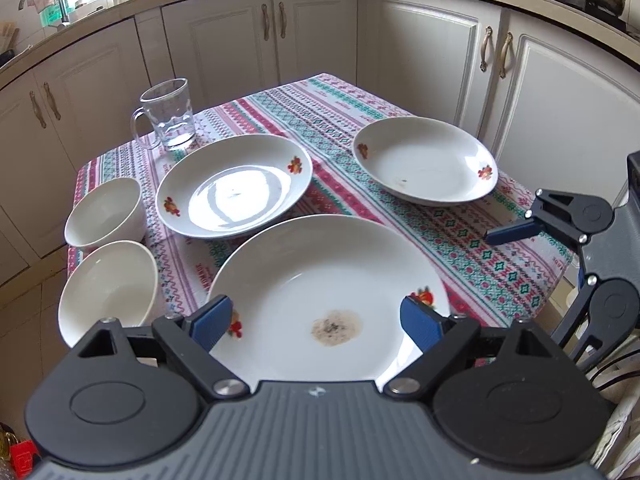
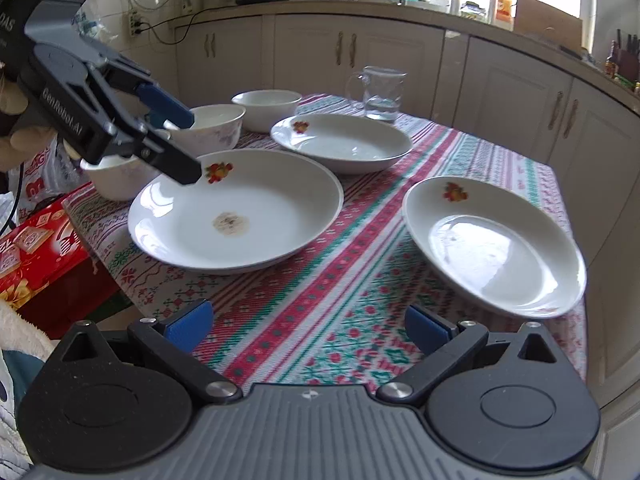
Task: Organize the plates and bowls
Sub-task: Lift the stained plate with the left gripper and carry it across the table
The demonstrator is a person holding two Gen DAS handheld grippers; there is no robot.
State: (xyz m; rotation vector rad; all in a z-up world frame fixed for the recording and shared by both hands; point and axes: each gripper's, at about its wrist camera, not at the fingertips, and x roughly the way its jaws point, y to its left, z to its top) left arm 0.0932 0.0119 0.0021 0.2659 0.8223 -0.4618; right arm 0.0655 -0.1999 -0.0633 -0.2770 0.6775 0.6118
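Note:
Three white plates with red flower prints lie on the patterned tablecloth (image 1: pixel 460 240). The nearest plate (image 1: pixel 332 300) (image 2: pixel 236 208) has a brown stain in its middle. My left gripper (image 1: pixel 316 320) (image 2: pixel 194 148) hangs open just above that plate's near rim, one pad over each side, gripping nothing. A second plate (image 1: pixel 234 192) (image 2: pixel 342 142) lies behind it and a third plate (image 1: pixel 424 160) (image 2: pixel 500 244) to the right. White bowls (image 1: pixel 106 212) (image 1: pixel 108 284) (image 2: pixel 266 108) (image 2: pixel 216 128) (image 2: pixel 120 178) stand at the left edge. My right gripper (image 2: pixel 308 328) is open over bare cloth; one of its pads (image 1: pixel 512 234) shows at the right.
A glass mug (image 1: pixel 168 114) (image 2: pixel 380 92) with a little water stands at the table's far corner. A red box (image 2: pixel 36 248) sits below the table's left side. Kitchen cabinets (image 1: pixel 312 32) ring the table closely. The third plate lies near the table's right edge.

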